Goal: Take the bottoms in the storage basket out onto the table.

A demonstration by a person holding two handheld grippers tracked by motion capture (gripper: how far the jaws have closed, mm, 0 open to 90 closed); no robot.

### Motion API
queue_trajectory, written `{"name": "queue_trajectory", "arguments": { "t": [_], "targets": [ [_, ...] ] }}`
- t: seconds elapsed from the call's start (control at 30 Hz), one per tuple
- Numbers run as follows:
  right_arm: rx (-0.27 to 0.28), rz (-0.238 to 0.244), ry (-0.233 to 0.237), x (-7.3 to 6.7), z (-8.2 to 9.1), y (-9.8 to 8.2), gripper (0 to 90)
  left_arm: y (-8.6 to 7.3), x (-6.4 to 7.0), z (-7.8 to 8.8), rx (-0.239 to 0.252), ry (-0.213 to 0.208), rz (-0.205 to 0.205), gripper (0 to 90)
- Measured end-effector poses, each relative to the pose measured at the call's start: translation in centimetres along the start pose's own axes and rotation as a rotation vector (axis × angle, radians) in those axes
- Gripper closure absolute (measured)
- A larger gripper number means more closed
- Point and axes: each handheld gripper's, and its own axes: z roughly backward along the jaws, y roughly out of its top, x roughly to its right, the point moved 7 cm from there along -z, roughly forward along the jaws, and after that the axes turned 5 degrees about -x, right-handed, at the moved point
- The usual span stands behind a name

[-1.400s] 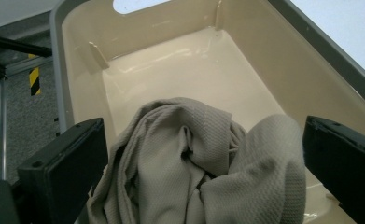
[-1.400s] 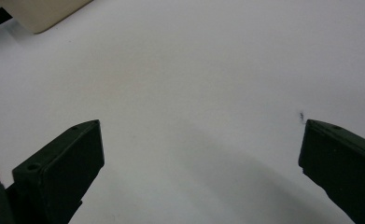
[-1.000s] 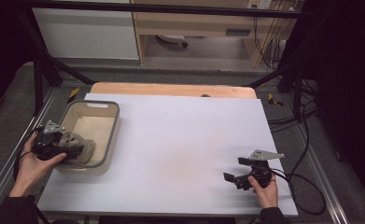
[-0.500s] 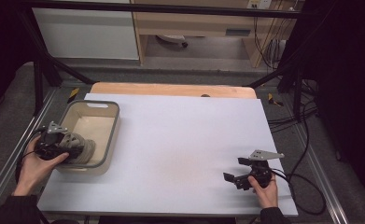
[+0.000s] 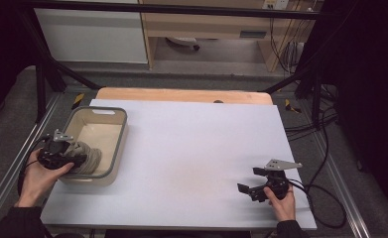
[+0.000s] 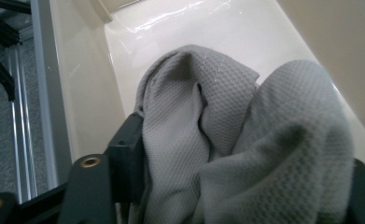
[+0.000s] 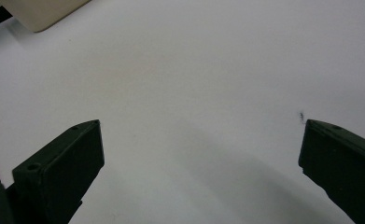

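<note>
2 jaws closing on grey cloth (image 6: 245, 154) beside bin (image 5: 118, 144) wall.

Legible text: none | labels, brands, numbers: none readable on any surface | signs: black-and-yellow hazard tape (image 5: 77, 100) on the floor beyond the left tool (image 5: 65, 157), stripes only, bearing no wording

Left hand-held gripper (image 5: 82, 159) jaws just closing, right hand-held gripper (image 5: 248, 181) jaws wide apart

Cloth (image 6: 245, 154) cut off (lower edge)
</note>
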Motion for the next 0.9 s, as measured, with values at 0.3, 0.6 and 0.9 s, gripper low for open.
{"name": "queue_trajectory", "arguments": {
  "t": [0.3,0.6,0.9],
  "targets": [
    [0.001,0.000,0.001,0.00,0.02,0.01,0.5,0.11,0.26,0.11,-0.023,0.018,0.001,51.1],
    [0.001,0.002,0.003,-0.01,0.02,0.01,0.6,0.12,0.35,0.28,-0.025,0.032,0.008,58.2],
    [0.003,0.004,0.004,-0.02,0.03,0.02,0.5,0.19,0.38,0.55,-0.016,0.030,0.024,61.8]
  ]
}}
